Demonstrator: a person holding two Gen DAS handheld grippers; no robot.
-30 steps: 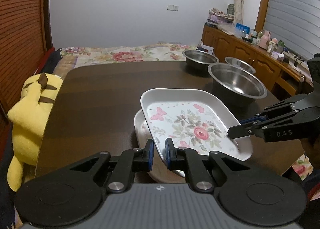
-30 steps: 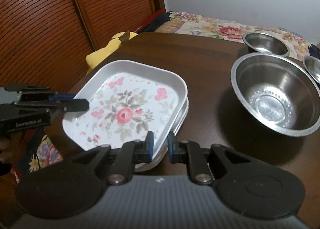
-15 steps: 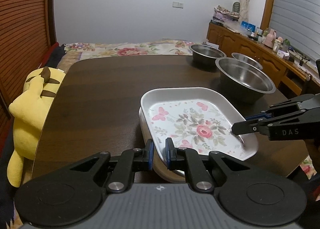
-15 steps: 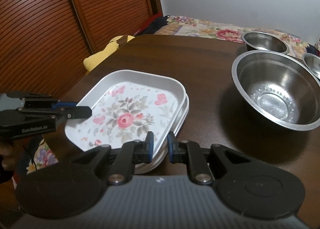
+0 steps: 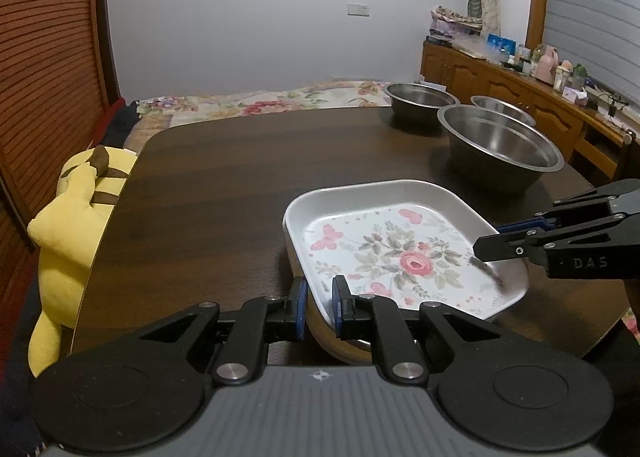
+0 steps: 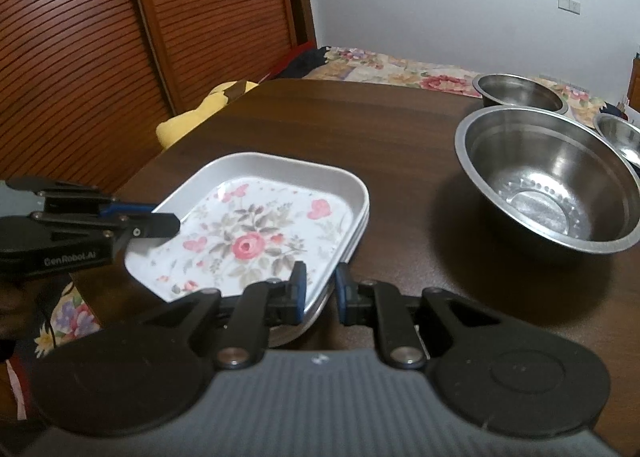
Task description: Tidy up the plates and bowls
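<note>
A white floral plate (image 5: 400,253) (image 6: 248,241) lies on top of a stack of plates (image 6: 362,225) near the table's front edge. My left gripper (image 5: 320,297) is shut on the plate's near rim at one corner. It shows in the right wrist view too, where the left gripper (image 6: 168,219) comes in from the left side. My right gripper (image 6: 320,289) is shut on the opposite rim; the left wrist view shows the right gripper (image 5: 486,243) at the plate's right edge. A large steel bowl (image 5: 500,145) (image 6: 548,185) stands beyond the plates.
Two smaller steel bowls (image 5: 420,95) (image 5: 502,109) sit at the far right of the dark wooden table (image 5: 220,185). A yellow plush toy (image 5: 76,209) leans at the table's left edge. A cluttered sideboard (image 5: 520,89) runs along the right wall, a bed behind.
The floral plate has come down and lined up over the plates beneath it, which earlier stuck out at the left. Both grippers stay shut on its rim.
</note>
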